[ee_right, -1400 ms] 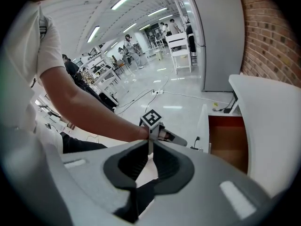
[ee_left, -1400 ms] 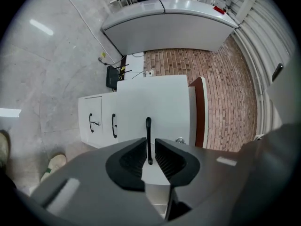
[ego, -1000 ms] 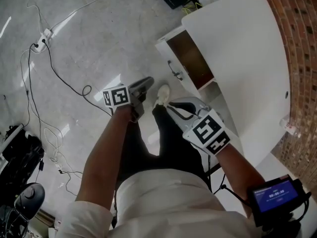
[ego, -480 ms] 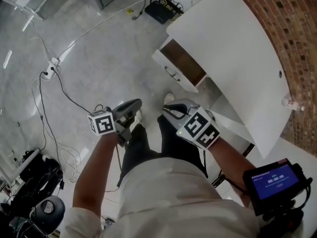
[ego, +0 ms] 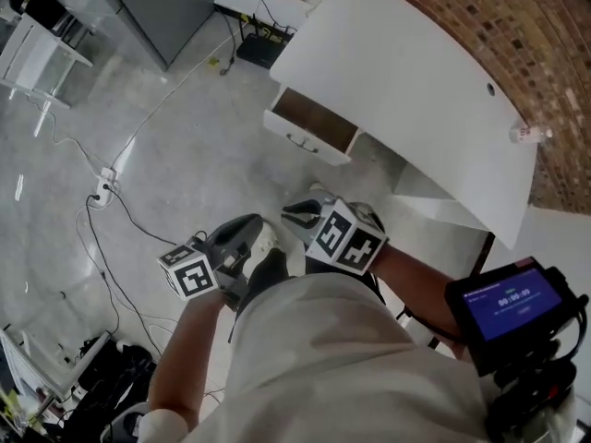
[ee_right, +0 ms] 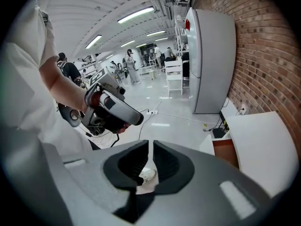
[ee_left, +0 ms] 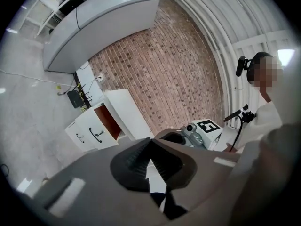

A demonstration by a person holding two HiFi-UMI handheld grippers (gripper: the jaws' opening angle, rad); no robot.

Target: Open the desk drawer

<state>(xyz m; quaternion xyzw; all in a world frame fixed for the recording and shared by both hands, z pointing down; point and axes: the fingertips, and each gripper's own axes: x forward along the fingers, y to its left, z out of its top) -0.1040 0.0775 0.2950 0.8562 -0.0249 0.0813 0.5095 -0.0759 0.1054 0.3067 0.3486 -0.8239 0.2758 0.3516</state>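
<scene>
White desk [ego: 406,90] fills the head view from 12 to 2 o'clock, backed by a brick wall [ego: 526,44]. The drawer [ego: 309,127] stands pulled out from the desk's near side, at 12 o'clock from both grippers. Its brown inside is exposed and a dark handle [ego: 297,140] sits on the white front. In the left gripper view a second drawer front [ee_left: 79,136] with its own handle sits flush just beside the open one, at its 8 o'clock.

Left gripper [ego: 257,224]: held low by the person's leg, well apart from the drawer. Jaws pressed together at the tips, nothing between them; only floor and trouser show through the gap further back.

Right gripper [ego: 294,216]: just beside the left one, at its 3 o'clock, also well apart from the drawer. Jaws drawn close with only a thin slit between the pads, nothing pinched. A white shoe [ee_right: 143,174] shows on the floor beyond the slit.

Other items:
- Grey floor [ego: 166,146], with a power strip [ego: 104,185] and trailing cables at 9 o'clock.
- Black box [ego: 259,52] against the wall at 11 o'clock.
- Device with a blue screen [ego: 503,303] at 4 o'clock.
- Small item [ego: 528,134] on the desk's far edge at 2 o'clock, too small to identify.
</scene>
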